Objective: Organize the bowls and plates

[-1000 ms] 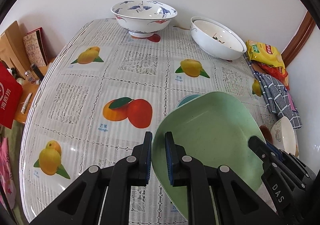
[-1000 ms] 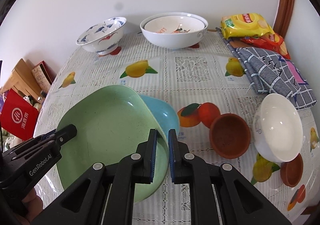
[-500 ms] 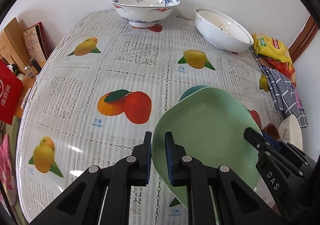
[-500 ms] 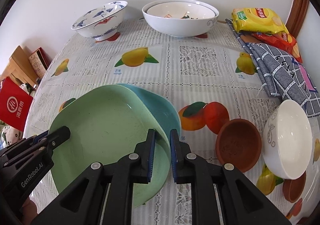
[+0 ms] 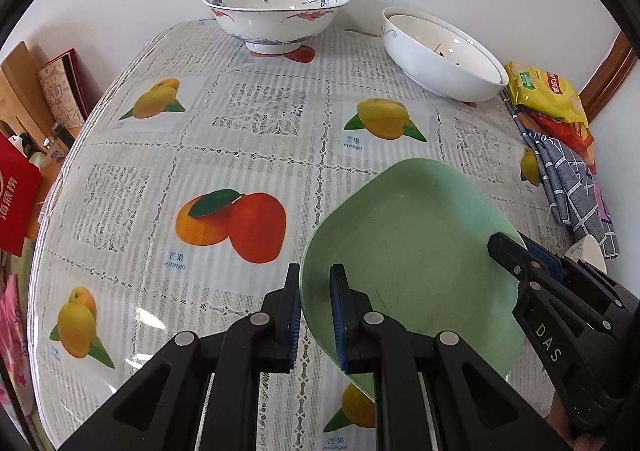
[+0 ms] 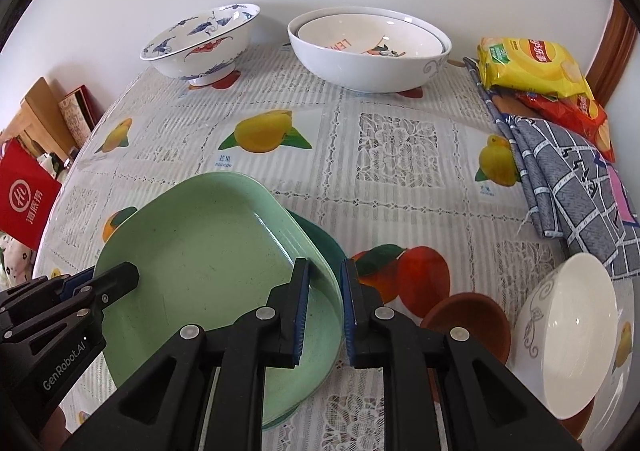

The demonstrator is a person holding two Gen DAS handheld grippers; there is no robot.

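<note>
A pale green square plate [image 5: 412, 251] [image 6: 208, 251] lies over a darker teal plate [image 6: 320, 237], of which only a strip shows at the right edge. My left gripper [image 5: 314, 291] is shut on the green plate's left rim, one pad inside and one outside. My right gripper [image 6: 324, 291] is shut on the opposite rim, with its pads close against both sides. Each gripper also shows in the other's view: the right gripper [image 5: 516, 251] and the left gripper [image 6: 120, 279]. The teal plate is hidden in the left wrist view.
At the far table edge stand a blue-and-white patterned bowl [image 6: 200, 43] and two nested white bowls [image 6: 368, 51]. To the right are a brown clay dish [image 6: 468, 319], a small white bowl [image 6: 568, 331], a checked cloth [image 6: 572, 183] and snack bags [image 6: 528, 67].
Both grippers have sunk with the green plate, which now covers nearly all of the teal plate. The right gripper's pads stand slightly further apart.
</note>
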